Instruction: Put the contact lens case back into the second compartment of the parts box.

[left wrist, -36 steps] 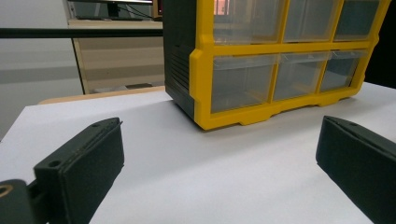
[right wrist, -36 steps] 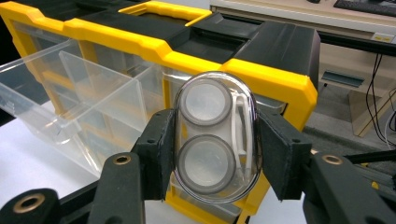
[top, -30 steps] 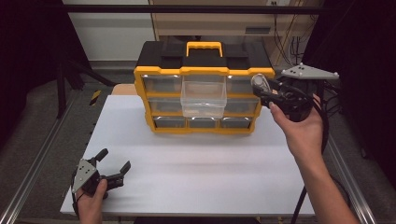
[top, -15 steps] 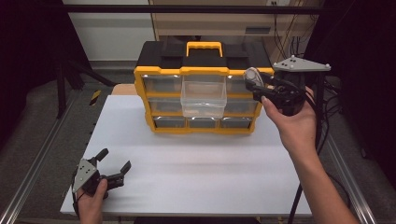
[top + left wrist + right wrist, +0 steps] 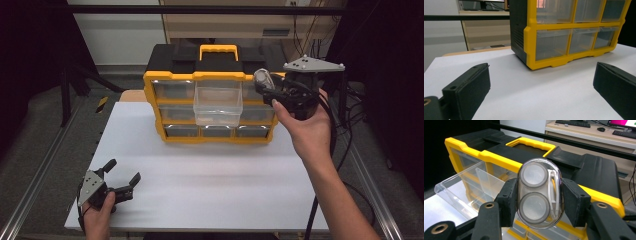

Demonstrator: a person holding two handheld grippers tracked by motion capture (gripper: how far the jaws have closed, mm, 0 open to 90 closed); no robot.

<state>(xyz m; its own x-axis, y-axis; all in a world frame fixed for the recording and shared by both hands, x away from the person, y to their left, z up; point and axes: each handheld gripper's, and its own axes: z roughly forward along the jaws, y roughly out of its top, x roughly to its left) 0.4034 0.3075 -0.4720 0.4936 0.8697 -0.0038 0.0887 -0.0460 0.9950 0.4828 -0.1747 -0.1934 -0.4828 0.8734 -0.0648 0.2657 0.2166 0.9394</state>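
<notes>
No writing is readable on the clear case clamped in the right tool; the left tool gapes empty over the surface.

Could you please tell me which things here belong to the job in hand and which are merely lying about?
In the job:
- clear oval case, clamped in the right gripper
- pulled-out clear drawer
- yellow and black organiser

Lying about:
- left gripper, open, resting on the white table
- keyboard on the desk behind
</notes>
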